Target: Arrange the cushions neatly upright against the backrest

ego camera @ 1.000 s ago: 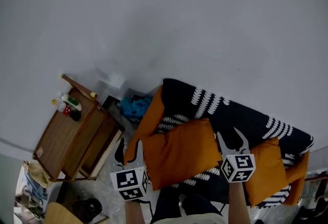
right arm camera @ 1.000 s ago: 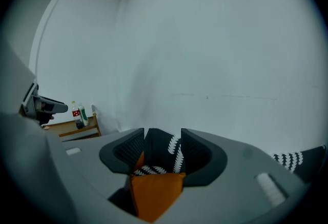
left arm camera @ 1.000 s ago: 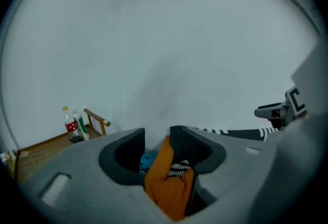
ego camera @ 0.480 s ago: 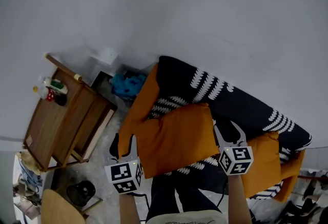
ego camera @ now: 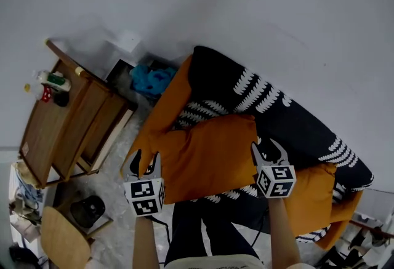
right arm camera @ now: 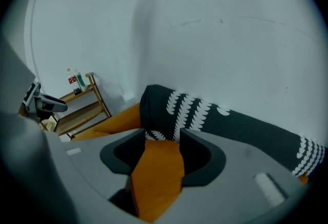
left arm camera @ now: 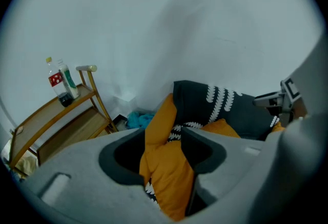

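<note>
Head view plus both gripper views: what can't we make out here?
- Smaller orange fabric cushion: left edge behind the right gripper and forearm, head view.
- Big orange fabric cushion: touching the left gripper's open jaws or not; gripper views give no depth.
- Dark white-patterned sofa: seat mostly under the cushions, head view.
- Bottles on the wooden shelf: labels too small, every view.

The cushion [ego camera: 212, 157] sits just right of the left gripper [ego camera: 145, 160], backrest [ego camera: 289, 120] beyond it, shelf [ego camera: 61, 132] off to the gripper's left.
</note>
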`<action>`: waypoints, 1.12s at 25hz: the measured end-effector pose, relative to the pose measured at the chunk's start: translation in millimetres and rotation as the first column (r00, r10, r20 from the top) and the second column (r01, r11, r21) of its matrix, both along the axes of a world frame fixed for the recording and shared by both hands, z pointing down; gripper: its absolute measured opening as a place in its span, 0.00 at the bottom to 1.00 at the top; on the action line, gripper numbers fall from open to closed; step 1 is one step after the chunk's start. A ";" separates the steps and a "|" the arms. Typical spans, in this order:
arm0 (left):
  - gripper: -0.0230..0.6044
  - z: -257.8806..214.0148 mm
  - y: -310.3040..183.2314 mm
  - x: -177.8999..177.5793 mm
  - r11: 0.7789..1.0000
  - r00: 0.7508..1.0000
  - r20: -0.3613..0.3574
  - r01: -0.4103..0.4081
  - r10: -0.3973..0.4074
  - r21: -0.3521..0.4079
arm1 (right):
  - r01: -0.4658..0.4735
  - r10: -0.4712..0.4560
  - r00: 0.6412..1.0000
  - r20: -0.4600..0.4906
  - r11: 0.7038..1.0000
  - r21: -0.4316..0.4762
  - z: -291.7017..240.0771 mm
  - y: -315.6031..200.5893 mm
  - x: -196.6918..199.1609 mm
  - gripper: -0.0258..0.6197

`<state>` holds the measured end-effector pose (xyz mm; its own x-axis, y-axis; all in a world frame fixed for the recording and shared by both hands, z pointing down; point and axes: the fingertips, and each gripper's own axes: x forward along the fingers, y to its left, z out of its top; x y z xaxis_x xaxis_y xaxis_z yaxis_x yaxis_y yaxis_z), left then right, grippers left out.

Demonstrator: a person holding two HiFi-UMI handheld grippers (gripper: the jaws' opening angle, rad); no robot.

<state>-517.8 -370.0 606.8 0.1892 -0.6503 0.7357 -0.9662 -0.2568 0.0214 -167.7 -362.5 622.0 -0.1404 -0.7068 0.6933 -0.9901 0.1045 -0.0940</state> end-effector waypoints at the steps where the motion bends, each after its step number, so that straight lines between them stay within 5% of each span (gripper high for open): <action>1: 0.40 11.3 1.2 -0.3 1.000 1.000 0.010 -0.002 0.002 -0.026 | 0.010 -0.010 1.000 -0.004 1.000 -0.020 12.0 -2.1 2.1 0.38; 11: 0.44 118.0 -4.0 -1.7 0.974 0.997 0.061 -0.028 0.043 -0.223 | 0.061 -0.071 0.996 -0.053 0.983 -0.175 121.4 -27.5 18.0 0.37; 19: 0.45 185.6 -5.6 7.7 0.937 0.988 0.097 -0.084 0.123 -0.338 | 0.125 -0.171 0.979 -0.114 0.936 -0.330 200.9 -39.7 24.4 0.36; 24: 0.40 203.5 -6.6 13.1 0.927 0.981 0.112 -0.111 0.161 -0.358 | 0.165 -0.230 0.968 -0.098 0.882 -0.441 240.2 -38.9 21.7 0.35; 28: 0.35 207.9 -6.5 12.9 0.928 0.985 0.084 -0.111 0.149 -0.355 | 0.166 -0.220 0.973 -0.071 0.878 -0.450 246.8 -38.8 18.2 0.33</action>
